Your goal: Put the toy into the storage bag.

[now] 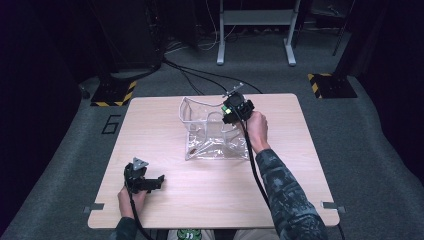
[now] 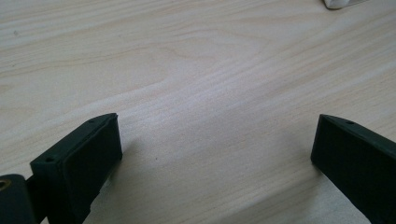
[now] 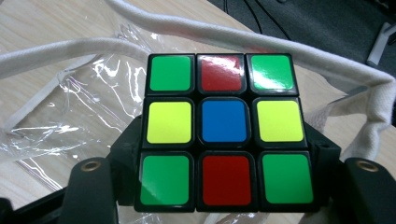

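A puzzle cube (image 3: 224, 133) with green, red, yellow and blue stickers sits between the two black jaws of my right gripper (image 3: 224, 186), which is shut on its sides. In the high view the right gripper (image 1: 234, 111) holds the cube (image 1: 228, 112) over the open mouth of a clear plastic bag (image 1: 212, 135) with white cloth trim (image 3: 327, 65). My left gripper (image 1: 159, 181) rests low over the table's near left part, open, its jaws wide apart with only bare wood between them (image 2: 215, 149).
The light wooden table (image 1: 300, 170) has free room all around the bag. A white corner of something (image 2: 338, 3) peeks in at the top of the left gripper view. Beyond the table lie cables, yellow-black stand bases and a metal frame on grey carpet.
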The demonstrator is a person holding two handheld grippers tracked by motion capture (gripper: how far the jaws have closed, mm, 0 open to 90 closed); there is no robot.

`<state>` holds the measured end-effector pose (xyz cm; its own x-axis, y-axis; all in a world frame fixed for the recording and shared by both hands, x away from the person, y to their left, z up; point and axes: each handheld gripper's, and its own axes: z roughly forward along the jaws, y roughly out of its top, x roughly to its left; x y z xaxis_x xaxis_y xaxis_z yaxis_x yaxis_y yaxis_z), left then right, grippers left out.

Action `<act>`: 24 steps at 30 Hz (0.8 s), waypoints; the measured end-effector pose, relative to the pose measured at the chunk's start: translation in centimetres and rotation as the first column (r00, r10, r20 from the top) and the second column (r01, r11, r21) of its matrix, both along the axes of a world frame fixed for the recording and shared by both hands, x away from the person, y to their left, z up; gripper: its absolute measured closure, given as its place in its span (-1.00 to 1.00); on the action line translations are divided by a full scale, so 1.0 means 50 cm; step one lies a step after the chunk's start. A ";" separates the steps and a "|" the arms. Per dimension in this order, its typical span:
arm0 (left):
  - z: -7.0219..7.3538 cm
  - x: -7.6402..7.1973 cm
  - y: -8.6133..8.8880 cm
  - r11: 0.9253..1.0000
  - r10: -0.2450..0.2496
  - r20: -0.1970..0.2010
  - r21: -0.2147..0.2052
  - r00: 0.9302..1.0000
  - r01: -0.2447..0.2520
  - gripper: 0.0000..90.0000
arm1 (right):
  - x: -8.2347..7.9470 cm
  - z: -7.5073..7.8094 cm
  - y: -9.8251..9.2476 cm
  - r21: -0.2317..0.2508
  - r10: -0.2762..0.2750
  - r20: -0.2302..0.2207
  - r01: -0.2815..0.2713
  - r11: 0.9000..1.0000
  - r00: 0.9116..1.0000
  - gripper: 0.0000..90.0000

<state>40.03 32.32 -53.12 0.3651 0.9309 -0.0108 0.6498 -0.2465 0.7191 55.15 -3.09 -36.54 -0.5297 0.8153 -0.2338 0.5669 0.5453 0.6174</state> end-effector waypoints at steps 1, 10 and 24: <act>0.000 0.000 0.000 1.000 0.000 -0.001 0.000 1.000 0.000 -0.96 | 0.000 -0.001 0.001 -0.011 0.006 0.004 -0.006 1.000 1.000 -0.26; 0.000 0.000 0.000 1.000 -0.002 -0.002 0.003 1.000 0.002 -0.96 | 0.001 -0.010 0.011 -0.036 -0.001 -0.039 0.000 0.999 0.999 -0.26; 0.001 0.000 0.000 1.000 -0.001 -0.004 0.004 1.000 0.001 -0.96 | 0.016 -0.022 0.013 -0.059 0.011 -0.085 -0.016 0.998 0.996 -0.27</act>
